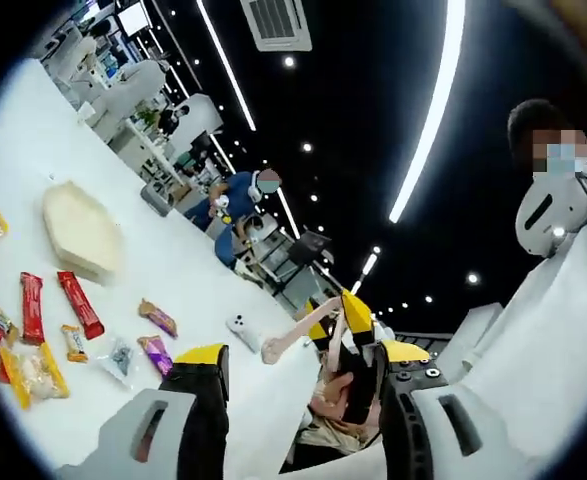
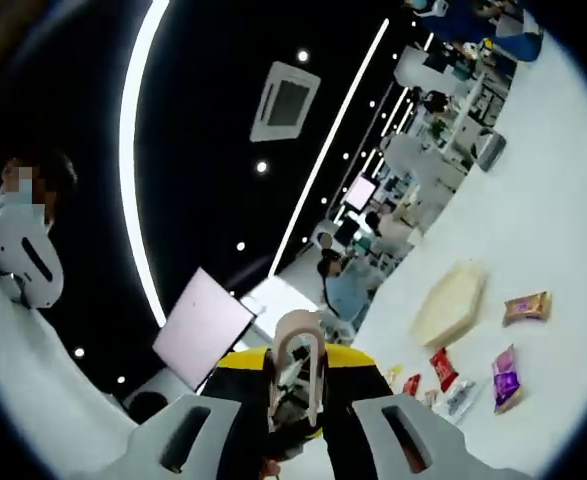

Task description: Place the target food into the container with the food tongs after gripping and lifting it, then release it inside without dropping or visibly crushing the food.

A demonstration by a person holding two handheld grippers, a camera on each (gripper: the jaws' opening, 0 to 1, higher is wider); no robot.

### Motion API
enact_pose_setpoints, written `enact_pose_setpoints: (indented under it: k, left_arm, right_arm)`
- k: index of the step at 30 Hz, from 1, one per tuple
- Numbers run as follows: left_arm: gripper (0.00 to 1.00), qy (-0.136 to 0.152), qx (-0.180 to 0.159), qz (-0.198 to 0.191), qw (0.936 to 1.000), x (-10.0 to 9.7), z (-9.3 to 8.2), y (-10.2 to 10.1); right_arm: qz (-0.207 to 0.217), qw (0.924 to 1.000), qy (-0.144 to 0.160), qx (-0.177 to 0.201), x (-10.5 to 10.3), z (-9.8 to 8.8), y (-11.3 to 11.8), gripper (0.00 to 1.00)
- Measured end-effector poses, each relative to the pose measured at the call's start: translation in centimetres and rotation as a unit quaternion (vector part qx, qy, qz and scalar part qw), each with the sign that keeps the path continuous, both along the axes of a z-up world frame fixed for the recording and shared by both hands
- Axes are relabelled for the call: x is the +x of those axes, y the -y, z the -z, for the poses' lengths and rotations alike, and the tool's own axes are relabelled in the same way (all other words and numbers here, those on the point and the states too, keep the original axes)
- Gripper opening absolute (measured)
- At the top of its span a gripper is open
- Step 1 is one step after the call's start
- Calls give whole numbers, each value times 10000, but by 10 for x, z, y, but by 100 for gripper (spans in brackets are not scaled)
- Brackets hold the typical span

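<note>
Beige food tongs [image 2: 298,352] stand up between my right gripper's yellow-tipped jaws, and the right gripper [image 2: 298,372] is shut on them. In the left gripper view the same tongs [image 1: 291,340] stick out toward the table from the right gripper [image 1: 351,318]. My left gripper [image 1: 303,353] is open, jaws wide apart with nothing between them. A beige hexagonal container [image 1: 81,232] lies on the white table [image 1: 43,150], also seen as the container [image 2: 451,303]. Several wrapped snacks lie near it: red packets [image 1: 78,303], a purple packet [image 1: 156,352], a brown packet [image 2: 526,307].
A small white object [image 1: 243,331] lies on the table near the tongs' tip. A person in white [image 1: 558,300] stands close beside the grippers. People sit at desks beyond the table's far edge [image 1: 238,200]. More packets [image 2: 505,377] lie on the table [image 2: 563,200].
</note>
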State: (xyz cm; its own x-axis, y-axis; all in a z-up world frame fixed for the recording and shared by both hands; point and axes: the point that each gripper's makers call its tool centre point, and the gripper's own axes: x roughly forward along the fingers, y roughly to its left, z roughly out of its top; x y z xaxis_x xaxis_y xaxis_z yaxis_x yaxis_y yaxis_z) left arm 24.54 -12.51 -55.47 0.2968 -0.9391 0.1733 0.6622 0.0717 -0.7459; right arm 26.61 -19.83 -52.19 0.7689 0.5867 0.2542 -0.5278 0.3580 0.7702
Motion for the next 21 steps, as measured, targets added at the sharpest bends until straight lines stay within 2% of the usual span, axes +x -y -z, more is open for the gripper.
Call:
enact_pose_setpoints:
  k: [1, 4, 5, 7, 8, 11, 15, 17, 21]
  left_arm:
    - [55, -21, -70, 136, 9999, -3, -1, 4]
    - [48, -100, -124, 129, 9998, -4, -5, 7]
    - [45, -100, -340, 177, 9992, -7, -13, 7]
    - [39, -157, -642, 361, 9972, -15, -22, 6]
    - [39, -244, -700, 241, 9970, -12, -21, 4]
    - [36, -335, -870, 221, 9954, -12, -20, 1]
    - [34, -298, -728, 151, 9968, -11, -20, 4]
    - [34, -205, -702, 253, 9970, -19, -26, 5]
    - [23, -10, -519, 366, 9980, -25, -22, 4]
  right_arm:
    - [-62, 10000, 6, 54, 0, 0, -2, 18]
    - [-63, 9998, 0, 174, -1, -8, -5, 18]
    - [-143, 9994, 60, 297, -6, -15, -8, 18]
    - [-190, 9992, 77, 335, -9, -16, -11, 18]
    - [-238, 9985, 62, 491, -11, -16, -10, 18]
    - [-262, 9982, 3, 538, -13, -11, -10, 18]
    - [-265, 9985, -48, 484, -16, -12, -13, 18]
    - [-289, 9979, -55, 573, -19, -14, -11, 18]
    - [-357, 9976, -56, 584, -20, -12, -12, 18]
